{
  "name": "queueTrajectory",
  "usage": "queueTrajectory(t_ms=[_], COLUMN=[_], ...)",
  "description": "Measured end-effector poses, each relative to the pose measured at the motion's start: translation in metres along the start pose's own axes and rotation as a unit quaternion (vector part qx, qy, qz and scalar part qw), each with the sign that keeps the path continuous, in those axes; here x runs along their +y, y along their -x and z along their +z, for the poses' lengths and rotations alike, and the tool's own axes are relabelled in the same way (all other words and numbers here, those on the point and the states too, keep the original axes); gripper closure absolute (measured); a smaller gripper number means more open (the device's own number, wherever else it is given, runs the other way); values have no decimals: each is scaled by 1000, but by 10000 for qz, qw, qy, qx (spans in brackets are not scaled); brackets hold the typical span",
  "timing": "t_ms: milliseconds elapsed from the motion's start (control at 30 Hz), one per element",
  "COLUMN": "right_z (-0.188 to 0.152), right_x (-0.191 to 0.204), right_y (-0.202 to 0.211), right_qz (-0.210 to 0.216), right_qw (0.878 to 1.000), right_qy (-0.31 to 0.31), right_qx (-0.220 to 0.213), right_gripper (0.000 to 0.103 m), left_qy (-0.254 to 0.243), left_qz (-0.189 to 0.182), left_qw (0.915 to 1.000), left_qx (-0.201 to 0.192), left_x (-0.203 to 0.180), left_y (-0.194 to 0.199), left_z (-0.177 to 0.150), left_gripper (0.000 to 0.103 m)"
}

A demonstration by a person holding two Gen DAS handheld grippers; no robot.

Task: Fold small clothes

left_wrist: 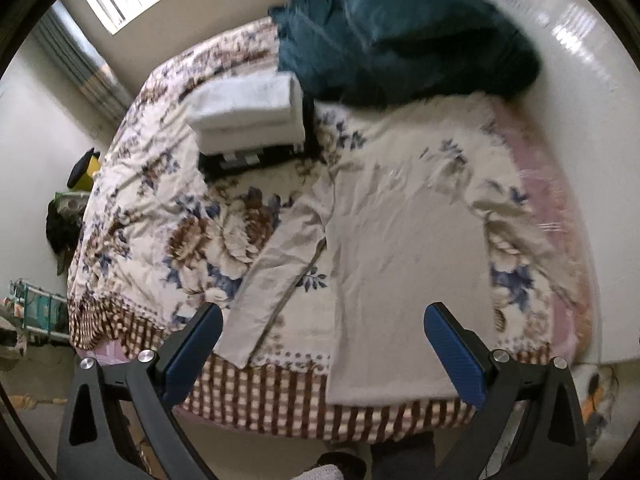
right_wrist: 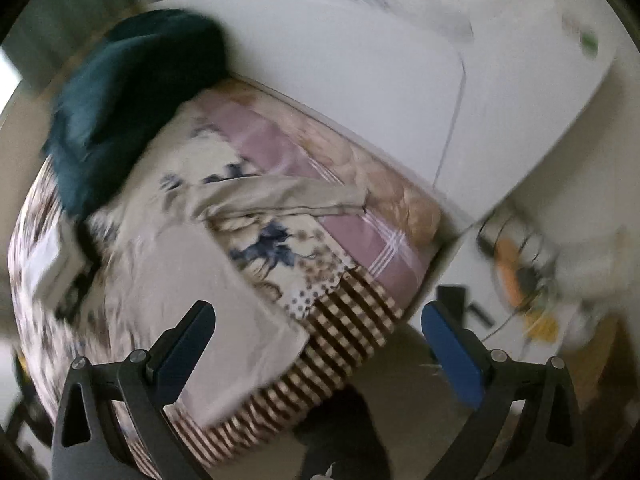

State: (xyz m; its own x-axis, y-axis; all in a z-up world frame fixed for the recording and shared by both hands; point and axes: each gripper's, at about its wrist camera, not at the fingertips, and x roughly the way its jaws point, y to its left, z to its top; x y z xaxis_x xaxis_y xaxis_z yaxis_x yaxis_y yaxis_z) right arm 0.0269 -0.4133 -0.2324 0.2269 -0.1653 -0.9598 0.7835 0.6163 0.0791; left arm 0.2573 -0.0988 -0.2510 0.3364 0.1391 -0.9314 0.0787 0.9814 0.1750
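Note:
A pale beige long-sleeved shirt lies spread flat on the floral bedspread, its hem at the bed's near edge and its left sleeve angled out. The shirt also shows in the right wrist view, with its other sleeve stretched toward the wall. My left gripper is open and empty, held above the shirt's hem. My right gripper is open and empty above the bed's near right corner. The right wrist view is blurred.
A dark teal blanket is heaped at the bed's far end. A stack of folded white cloth sits on a black object on the bed. A white wall runs along the bed's right. Clutter lies on the floor.

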Motion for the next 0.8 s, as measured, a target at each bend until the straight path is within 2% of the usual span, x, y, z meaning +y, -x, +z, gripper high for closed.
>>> queueTrajectory(t_ms=[133,300,333,367,433,467,533,600,633,667,733,800], right_z=[43,63,65,66,70,71,73,75,77,79,82,88], right_x=[-47,-94,-100,-103,-107,-107,-108,-106,-102,-98,-85,-66], right_y=[-127,-271,-298,-326,-366,-382,-404,-407,-407,-407,-403,-394], right_qz=[-32,292,317,270,375,404,628,642,588,502,327,285], right_qw=[9951,9709,9656,9598,9515,9482,9402,9380,9395,9410,9462,9549], right_qy=[-925,-2319,-2522,-2725,-2987,-3087,-3331,-3406,-3371,-3336,-3190,-2906], right_qx=[357,527,549,610,634,624,344,-54,-187,-257,-435,-531], right_gripper=[1,6,11,21,31,39,44,61,81,92,97,97], left_qy=[248,292,258,243,236,227,210,153,122,124,211,350], left_qz=[2,98,185,235,307,317,260,231,195,156,52,-60], left_qw=[9979,9930,9919,9911,9900,9900,9909,9925,9933,9937,9941,9940], left_qx=[591,1138,1231,1289,1353,1356,1301,1192,1136,1104,1064,1035], left_x=[-32,-76,-84,-91,-103,-108,-116,-123,-125,-126,-122,-115], left_y=[-90,-218,-244,-260,-288,-296,-305,-307,-305,-303,-298,-291], left_z=[16,16,13,12,10,12,14,16,17,18,18,18], left_gripper=[0,0,0,0,0,0,0,0,0,0,0,0])
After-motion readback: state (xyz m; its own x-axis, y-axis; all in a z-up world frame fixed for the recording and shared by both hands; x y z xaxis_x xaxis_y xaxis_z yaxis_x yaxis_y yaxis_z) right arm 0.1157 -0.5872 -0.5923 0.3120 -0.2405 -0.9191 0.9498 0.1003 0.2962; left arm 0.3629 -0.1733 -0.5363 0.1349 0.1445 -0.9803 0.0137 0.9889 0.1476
